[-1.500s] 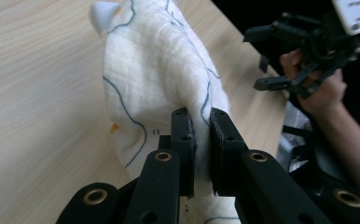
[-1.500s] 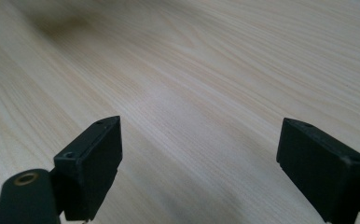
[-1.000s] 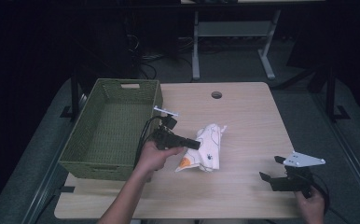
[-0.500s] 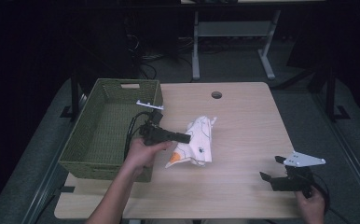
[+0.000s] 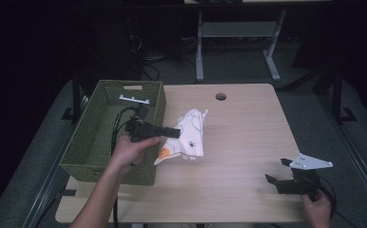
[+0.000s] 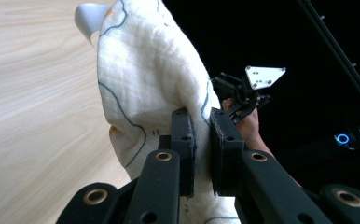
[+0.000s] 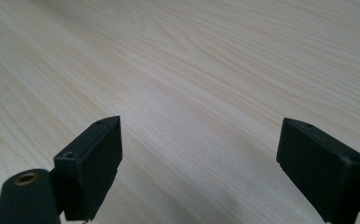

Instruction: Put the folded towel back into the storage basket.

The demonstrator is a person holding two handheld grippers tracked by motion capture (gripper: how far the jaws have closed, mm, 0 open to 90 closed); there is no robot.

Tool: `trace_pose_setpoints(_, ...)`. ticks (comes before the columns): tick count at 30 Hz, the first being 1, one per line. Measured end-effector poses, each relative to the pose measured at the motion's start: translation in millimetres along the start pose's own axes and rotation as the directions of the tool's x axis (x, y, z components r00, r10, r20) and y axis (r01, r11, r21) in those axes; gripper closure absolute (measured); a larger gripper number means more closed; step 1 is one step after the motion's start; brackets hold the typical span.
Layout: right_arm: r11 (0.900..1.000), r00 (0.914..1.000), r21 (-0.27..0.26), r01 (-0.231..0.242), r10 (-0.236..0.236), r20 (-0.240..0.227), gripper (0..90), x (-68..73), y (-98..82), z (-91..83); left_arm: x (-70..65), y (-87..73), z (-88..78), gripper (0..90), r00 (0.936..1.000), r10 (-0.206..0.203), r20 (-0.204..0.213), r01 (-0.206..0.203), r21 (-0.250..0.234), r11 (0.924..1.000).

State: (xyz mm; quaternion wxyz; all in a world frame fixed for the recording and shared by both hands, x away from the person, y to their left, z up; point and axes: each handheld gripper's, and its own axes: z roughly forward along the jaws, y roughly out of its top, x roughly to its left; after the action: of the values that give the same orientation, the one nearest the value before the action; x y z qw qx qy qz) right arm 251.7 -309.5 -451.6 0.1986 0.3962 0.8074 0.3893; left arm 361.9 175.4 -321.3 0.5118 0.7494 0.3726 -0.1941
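**Cloth pinched and lifted beside the basket**

Your left gripper point(image 5: 172, 132) has its 2 jaws pressed together on a fold of the white cloth point(image 5: 187, 135). In the left gripper view the fabric point(image 6: 145, 79) is squeezed between the pads and drapes over them, with blue line markings and an orange patch showing. From the high view the cloth hangs from the jaws, clear of the desk point(image 5: 248, 142) as far as you can tell, just beside the right wall of the green basket point(image 5: 89, 142), over the left half of the desk. Your left hand point(image 5: 131, 149) sits over the basket's near right corner, and the gripper points toward the desk's right edge.

Your right gripper point(image 5: 279, 183) rests near the desk's near right corner, well apart from the cloth. Its 2 jaws are spread wide, with bare wood point(image 7: 192, 70) between them and nothing held. Your right hand point(image 5: 317, 209) grips it from the near edge.
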Motion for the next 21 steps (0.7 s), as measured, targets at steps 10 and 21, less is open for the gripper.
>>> trace_pose_setpoints(10, 1.000, 1.0000, 0.008, 0.000, 0.000, 0.003, 13.8, -1.8, 0.1, 2.7, 5.3, 4.8, -32.4, 82.9, 0.9997, -0.008, -0.021, 0.007, -0.033, 0.9994)
trace_pose_setpoints(21, 1.000, 0.9998, 0.009, -0.018, 0.018, 0.006, 13.8, -0.4, 0.0, 3.5, 22.2, -0.4, -66.1, 82.9, 0.9977, -0.055, -0.040, 0.052, -0.077, 0.9957)
